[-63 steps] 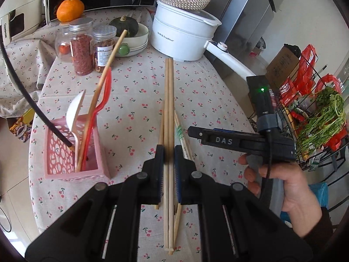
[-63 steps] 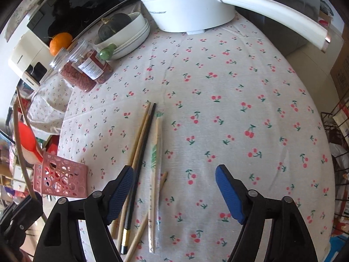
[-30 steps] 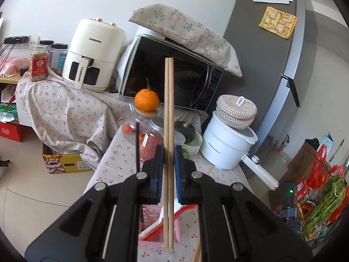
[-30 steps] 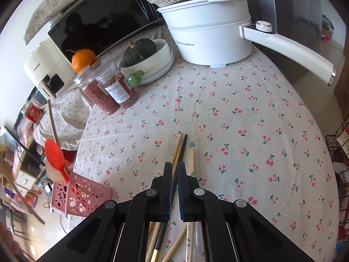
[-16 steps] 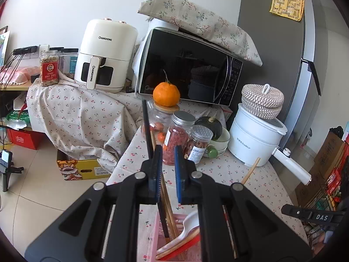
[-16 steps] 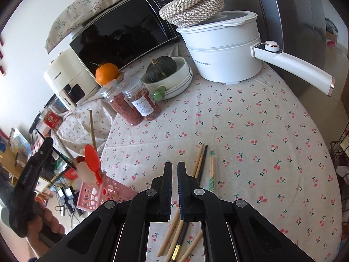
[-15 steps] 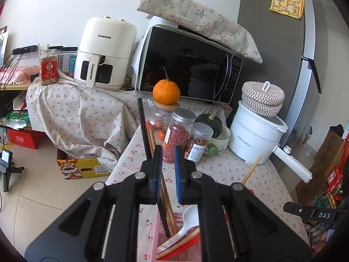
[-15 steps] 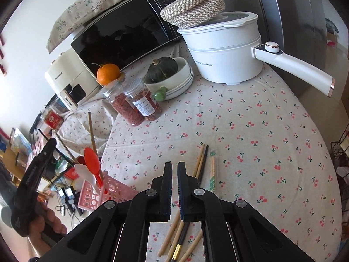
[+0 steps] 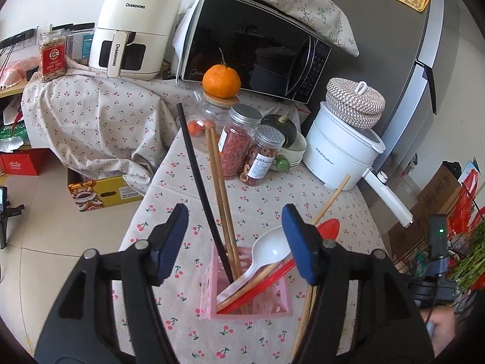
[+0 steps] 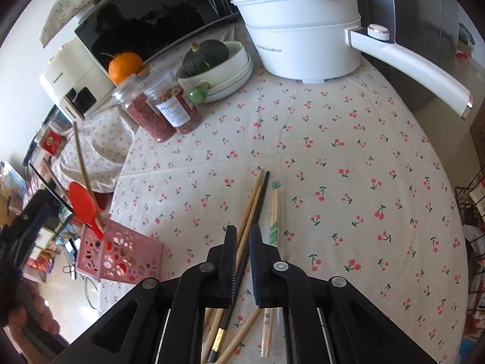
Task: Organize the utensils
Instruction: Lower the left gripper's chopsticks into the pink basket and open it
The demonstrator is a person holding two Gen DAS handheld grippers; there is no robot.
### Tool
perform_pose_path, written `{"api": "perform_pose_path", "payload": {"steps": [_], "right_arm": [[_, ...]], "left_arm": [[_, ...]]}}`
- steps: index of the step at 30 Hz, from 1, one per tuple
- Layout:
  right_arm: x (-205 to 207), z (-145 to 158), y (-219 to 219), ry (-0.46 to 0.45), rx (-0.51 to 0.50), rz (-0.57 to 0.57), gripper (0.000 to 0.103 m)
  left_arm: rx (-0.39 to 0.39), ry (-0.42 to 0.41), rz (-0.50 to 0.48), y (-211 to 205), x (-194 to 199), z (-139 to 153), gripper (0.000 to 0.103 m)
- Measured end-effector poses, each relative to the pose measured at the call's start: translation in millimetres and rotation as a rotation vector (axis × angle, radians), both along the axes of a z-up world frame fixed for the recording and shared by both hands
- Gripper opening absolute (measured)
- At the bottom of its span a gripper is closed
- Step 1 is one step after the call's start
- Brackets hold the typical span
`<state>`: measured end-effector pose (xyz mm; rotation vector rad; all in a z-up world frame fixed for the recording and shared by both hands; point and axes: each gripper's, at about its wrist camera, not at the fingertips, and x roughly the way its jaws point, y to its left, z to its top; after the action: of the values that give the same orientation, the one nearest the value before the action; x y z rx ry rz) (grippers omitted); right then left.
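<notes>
Your cherry-print tabletop [image 10: 348, 157] runs out of frame on every side. The pink utensil basket [image 9: 266, 305] near its edge holds wooden chopsticks [image 9: 221, 194], a black chopstick [image 9: 197, 176], a white spoon [image 9: 266, 250] and a red spoon [image 9: 326, 226]; their lower ends are hidden. Your left tongs [image 9: 235, 245] are opening, nothing between them. Your right tongs [image 10: 242, 261] are opening above loose chopsticks [image 10: 251, 203], partly covering them; contact is unclear.
</notes>
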<state>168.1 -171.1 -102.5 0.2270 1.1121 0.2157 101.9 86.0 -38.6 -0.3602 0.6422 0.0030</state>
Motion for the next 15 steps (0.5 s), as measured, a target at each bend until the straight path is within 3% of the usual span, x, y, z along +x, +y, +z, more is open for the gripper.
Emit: {"api": "perform_pose_path", "payload": {"steps": [2,9,10,13,15], "right_arm": [[7.5,-17.2,1.6,0.040,-0.049,-0.002,0.031],[26.5,-58.2,12.2,0.113,-0.196,0.002,0.031],[27.8,-61.9,15.4,0.117,-0.221,0.009,0.030],[27.7,-62.8,28.5,0.076,-0.292,0.048,0.007],[25.3,-60.4,29.2,0.053,-0.288,0.039,0.005]], "left_arm": [[-0.009,0.017,-0.008,3.3,-3.8,1.2,0.067],[-0.033,0.066,-0.027,11.6,-11.8,0.1,0.070],[-0.034,0.074,-0.031,12.0,-12.0,-0.6,0.070],[-0.047,0.093,-0.041,13.7,-13.7,-1.6,0.070],[-0.062,0.100,-0.050,15.2,-15.0,-0.6,0.070]]}}
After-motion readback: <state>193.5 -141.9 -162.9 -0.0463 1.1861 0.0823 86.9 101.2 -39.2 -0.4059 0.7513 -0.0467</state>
